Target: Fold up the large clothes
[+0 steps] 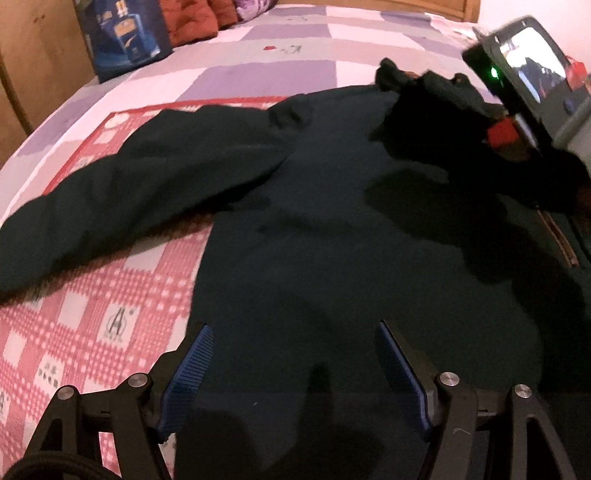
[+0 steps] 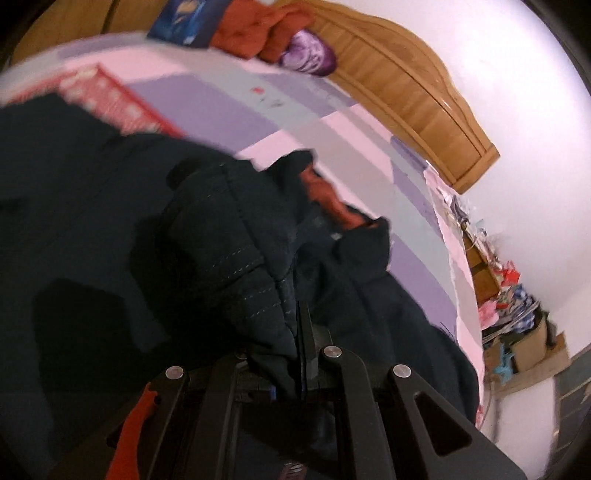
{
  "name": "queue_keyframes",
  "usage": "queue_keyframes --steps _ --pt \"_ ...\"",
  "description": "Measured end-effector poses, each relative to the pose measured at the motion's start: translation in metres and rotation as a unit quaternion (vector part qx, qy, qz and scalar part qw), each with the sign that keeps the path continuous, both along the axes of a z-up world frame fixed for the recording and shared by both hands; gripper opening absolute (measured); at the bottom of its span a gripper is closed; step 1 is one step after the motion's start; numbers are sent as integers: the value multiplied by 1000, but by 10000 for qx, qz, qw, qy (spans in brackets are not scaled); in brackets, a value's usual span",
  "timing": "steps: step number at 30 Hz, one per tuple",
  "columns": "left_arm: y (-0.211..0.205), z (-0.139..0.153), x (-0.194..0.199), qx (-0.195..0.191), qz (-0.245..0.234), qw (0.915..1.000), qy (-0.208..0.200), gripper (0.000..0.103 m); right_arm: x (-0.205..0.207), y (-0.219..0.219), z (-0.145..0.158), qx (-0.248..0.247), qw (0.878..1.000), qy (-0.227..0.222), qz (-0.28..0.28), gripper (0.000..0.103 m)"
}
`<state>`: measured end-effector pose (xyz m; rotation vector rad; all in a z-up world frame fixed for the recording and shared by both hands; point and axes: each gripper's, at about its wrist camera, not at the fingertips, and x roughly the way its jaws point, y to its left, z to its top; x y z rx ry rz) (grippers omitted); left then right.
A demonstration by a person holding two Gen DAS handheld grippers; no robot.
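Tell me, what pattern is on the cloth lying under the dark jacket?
A pink-and-white check with a red border, clearest in the left wrist view.

Jacket spread across the bed, headboard end crowded.

The jacket (image 1: 332,221) lies on a checked blanket (image 1: 92,314) over the bed (image 1: 258,74), one sleeve (image 1: 129,192) reaching toward the bed's left edge. At the far left corner a box (image 1: 122,37) stands beside bundled clothes (image 1: 192,22). The headboard (image 2: 424,103) runs behind. Past the right edge, clutter (image 2: 517,314) sits along the wall.
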<state>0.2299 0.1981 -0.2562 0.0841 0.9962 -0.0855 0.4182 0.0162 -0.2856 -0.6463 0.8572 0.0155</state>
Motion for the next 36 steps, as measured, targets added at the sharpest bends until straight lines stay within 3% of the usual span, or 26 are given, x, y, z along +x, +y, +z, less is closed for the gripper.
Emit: queue_keyframes --steps 6,11,14,19,25,29,30,31,33,36 --pt "10 -5 0 -123 95 9999 34 76 -4 6 -3 53 9995 -292 51 8" --pt "7 -1 4 -114 72 9999 -4 76 -9 5 -26 -54 9989 163 445 9" --pt "6 -2 8 -100 62 9999 -5 76 -19 2 -28 118 9983 117 552 9" --pt "-1 -3 17 -163 129 9998 48 76 -26 -2 -43 105 9956 400 842 9" --pt "-16 -4 29 -164 88 9998 52 76 -29 -11 -38 348 9941 392 947 9" --pt "-22 -7 37 -202 147 9996 108 76 -27 -17 -38 655 9916 652 908 25" --pt "-23 -7 39 -222 153 9996 119 76 -28 -18 -36 733 9912 699 850 41" --pt "-24 -7 40 -235 153 9995 129 76 -30 -18 -35 785 9907 733 836 71" --pt "-28 -8 44 -224 146 9995 137 76 -40 -15 -32 982 9861 860 1032 103" --pt "-35 -5 50 -226 96 9996 130 76 -58 -10 -24 1129 9819 819 1283 103"
